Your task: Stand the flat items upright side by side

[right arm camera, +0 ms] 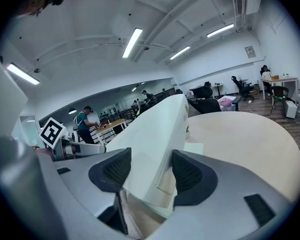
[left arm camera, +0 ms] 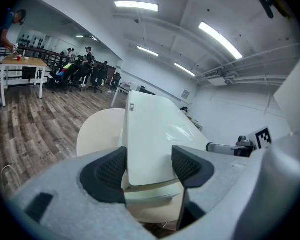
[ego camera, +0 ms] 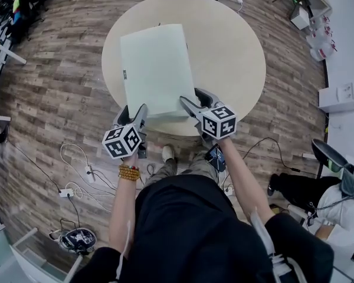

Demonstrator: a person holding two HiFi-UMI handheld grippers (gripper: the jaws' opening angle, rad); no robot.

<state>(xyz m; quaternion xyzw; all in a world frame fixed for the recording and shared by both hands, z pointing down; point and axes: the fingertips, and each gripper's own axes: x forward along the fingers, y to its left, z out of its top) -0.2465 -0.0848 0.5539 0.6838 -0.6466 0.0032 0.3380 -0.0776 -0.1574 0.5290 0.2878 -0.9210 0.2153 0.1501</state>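
A large pale, flat item [ego camera: 156, 69] is held tilted over the round cream table [ego camera: 230, 52], its near edge toward me. My left gripper [ego camera: 138, 115] grips its near left corner, and in the left gripper view both dark pads bear on the item [left arm camera: 150, 134]. My right gripper [ego camera: 192, 104] grips the near right corner, where the item [right arm camera: 155, 139] slants between the pads. More pale flat items [left arm camera: 152, 196] lie stacked just under it. Another flat piece [right arm camera: 192, 148] rests on the table [right arm camera: 240, 139] behind.
The table's far and right parts are bare wood-coloured top [left arm camera: 97, 129]. On the floor at the left lie white cables and a power strip [ego camera: 71, 190]. A seated person [ego camera: 330, 199] is at the lower right. White boxes [ego camera: 342, 96] stand by the right wall.
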